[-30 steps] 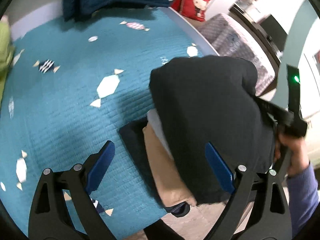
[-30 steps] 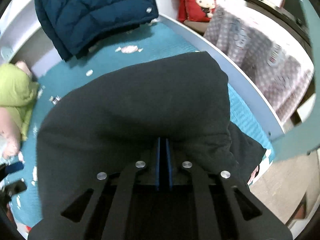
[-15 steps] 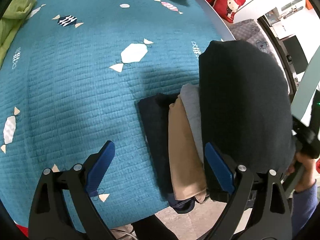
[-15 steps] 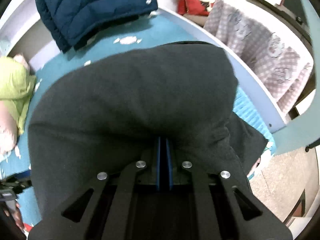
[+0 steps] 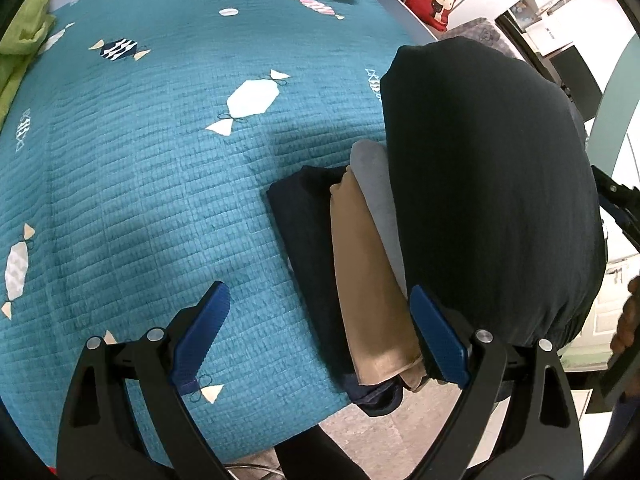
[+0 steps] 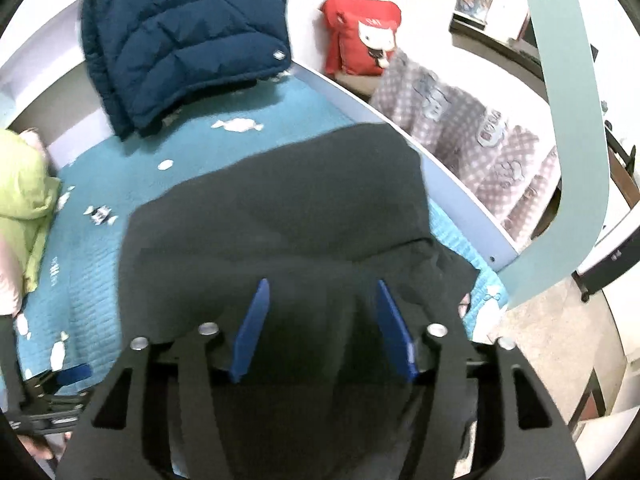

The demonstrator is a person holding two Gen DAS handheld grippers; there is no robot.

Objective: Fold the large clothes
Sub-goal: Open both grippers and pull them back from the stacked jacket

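The black garment lies draped over the top of a stack of folded clothes at the near edge of the bed, and in the right wrist view its soft, matte cloth spreads out ahead of the right gripper, with a bunched part of it sitting in the gap between the two blue pads. Those jaws stand parted, and the pads do not press the cloth. In the left wrist view the same garment shows as a rounded, smooth dark mound to the right, its lower hem gathered just behind the right-hand pad of the left gripper. The left gripper hangs above the bed with its jaws spread wide and nothing between them; the stack lies just ahead of and below its right finger. Under the black garment, the folded edges of a grey piece, a tan piece and a dark navy piece fan out in flat, stepped layers, the navy one lowest and reaching over the bed's edge. The bedspread is teal, quilted in fine ribbed rows and dotted with candy-shaped patches. At the far end lie a puffy navy jacket with stitched channels and a red cushion.
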